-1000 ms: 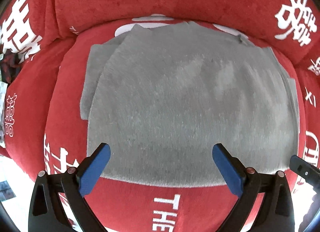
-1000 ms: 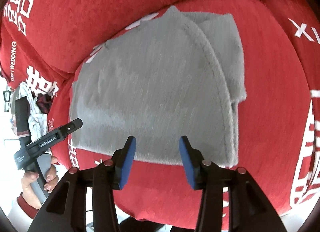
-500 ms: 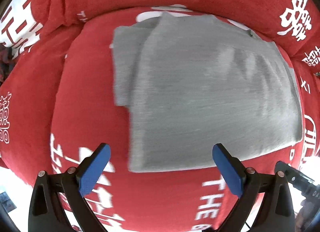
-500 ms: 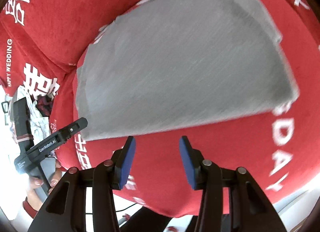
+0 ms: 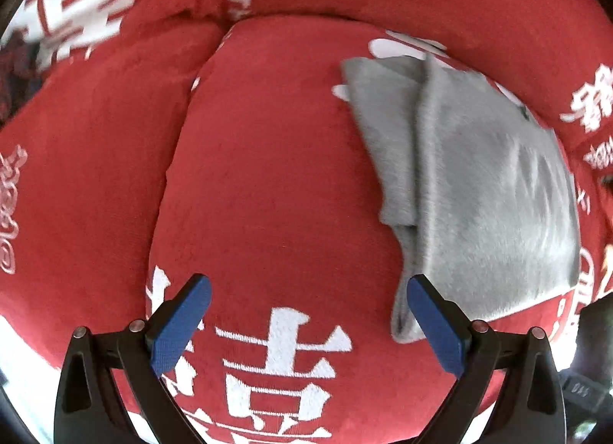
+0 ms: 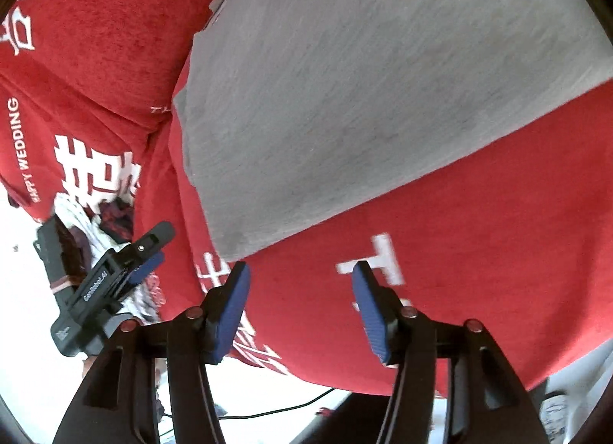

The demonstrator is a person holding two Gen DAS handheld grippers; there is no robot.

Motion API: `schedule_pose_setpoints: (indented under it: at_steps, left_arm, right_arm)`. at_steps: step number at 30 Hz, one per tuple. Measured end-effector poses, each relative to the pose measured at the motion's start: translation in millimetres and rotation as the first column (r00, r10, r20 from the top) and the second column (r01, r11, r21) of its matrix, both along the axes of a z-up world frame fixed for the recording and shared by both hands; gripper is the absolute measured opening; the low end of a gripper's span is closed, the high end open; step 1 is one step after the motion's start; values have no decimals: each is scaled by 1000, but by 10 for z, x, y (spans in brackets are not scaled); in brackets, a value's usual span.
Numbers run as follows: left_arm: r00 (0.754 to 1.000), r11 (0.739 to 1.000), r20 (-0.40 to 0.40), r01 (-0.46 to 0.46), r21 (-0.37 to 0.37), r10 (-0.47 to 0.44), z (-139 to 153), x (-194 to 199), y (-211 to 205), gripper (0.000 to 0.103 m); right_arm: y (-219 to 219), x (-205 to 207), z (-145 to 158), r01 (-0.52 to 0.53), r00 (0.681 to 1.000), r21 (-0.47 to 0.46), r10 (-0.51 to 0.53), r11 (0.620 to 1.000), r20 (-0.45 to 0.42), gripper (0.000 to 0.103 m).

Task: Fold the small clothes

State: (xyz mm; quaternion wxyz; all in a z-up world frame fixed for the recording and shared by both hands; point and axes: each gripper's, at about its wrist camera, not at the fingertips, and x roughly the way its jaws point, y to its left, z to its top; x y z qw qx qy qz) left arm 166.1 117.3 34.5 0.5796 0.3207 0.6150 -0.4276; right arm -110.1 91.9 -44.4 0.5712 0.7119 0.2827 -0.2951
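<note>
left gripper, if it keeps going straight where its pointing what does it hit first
Most likely the bare red sofa cushion. The open left gripper points down at it, with the folded grey garment off to the right of its line.

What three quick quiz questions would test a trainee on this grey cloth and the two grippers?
1. True or false: the left gripper grips the grey cloth.
2. What lies under the cloth? A. red cover B. wooden table C. floor
3. What is between the fingers of the right gripper?

Key: 1 false, its fingers are apart and hold nothing. 2 A. 3 Nothing; its fingers have just been opening, with the cloth beyond the tips.
</note>
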Motion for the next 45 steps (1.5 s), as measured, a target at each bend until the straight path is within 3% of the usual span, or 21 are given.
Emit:
schedule_pose_setpoints:
  at_steps: [4,8,13,14,15,16,17,19,21,24,27,31,33,36,37,39,41,43,44,45]
  left_arm:
    - [994,998,-90,-68,-13,67,-90,125,12,102]
    - [987,996,-144,-80,-37,74,-121,144,-36,102]
    - [959,992,-272,-108,-66,86,-202,144,-169,102]
    - [948,991,-305,-119,-59,95,-248,149,-209,102]
    - [938,990,-330,-132,-52,107,-277,152,-240,102]
    - [917,987,-378,-154,-48,125,-328,159,-280,102]
    - [900,985,-415,-167,-48,132,-364,161,-322,102]
    - [868,983,-479,-179,-52,133,-412,156,-400,102]
    - [813,983,-571,-176,-54,114,-489,127,-552,102]
    - [749,984,-656,-168,-52,93,-612,57,-809,102]
    - [725,987,-687,-144,-79,51,-651,-76,-1078,102]
    - [761,993,-649,-59,-103,-22,-623,-359,-1345,102]
    - [819,995,-570,4,-100,-60,-595,-531,-1420,99]
    - [885,990,-448,86,-109,-126,-544,-695,-1480,79]
    - [892,989,-430,100,-108,-137,-537,-712,-1478,79]
    - [901,988,-411,107,-110,-143,-526,-728,-1474,79]
    - [908,988,-393,114,-103,-145,-516,-748,-1481,79]
    - [918,988,-368,119,-98,-147,-512,-804,-1504,79]
    - [928,988,-342,123,-97,-149,-493,-833,-1508,71]
    - [945,987,-286,138,-87,-158,-473,-873,-1516,57]
  right_arm:
    - [1,88,-176,66,994,29,-69,997,87,59]
    - [-53,163,-229,155,973,12,-155,988,170,59]
    - [-182,325,-304,227,948,18,-225,974,227,60]
    - [-209,358,-315,238,943,25,-237,971,236,60]
    - [-232,385,-324,245,938,38,-247,969,243,48]
    - [-255,403,-339,246,936,56,-252,968,245,34]
    - [-274,417,-356,243,935,78,-255,967,245,8]
    - [-315,391,-307,260,913,93,-276,961,301,8]
    - [-357,347,-198,257,899,74,-266,964,346,8]
    - [-472,331,45,221,899,7,-206,975,386,8]
    - [-553,372,214,167,919,-54,-135,984,370,8]
    - [-544,416,251,122,930,-69,-90,990,356,8]
    - [-495,437,215,94,944,-57,-71,994,323,8]
    - [-438,489,224,-10,976,-43,19,999,219,13]
    - [-424,478,244,-49,983,-42,56,998,176,13]
    - [-414,434,323,-130,988,-54,134,990,81,24]
    - [-447,317,485,-178,984,-115,177,977,-11,31]
    - [-563,170,656,-191,977,-201,166,961,-136,31]
    - [-628,107,702,-188,971,-233,146,954,-187,31]
    - [-713,53,727,-187,962,-255,124,949,-243,23]
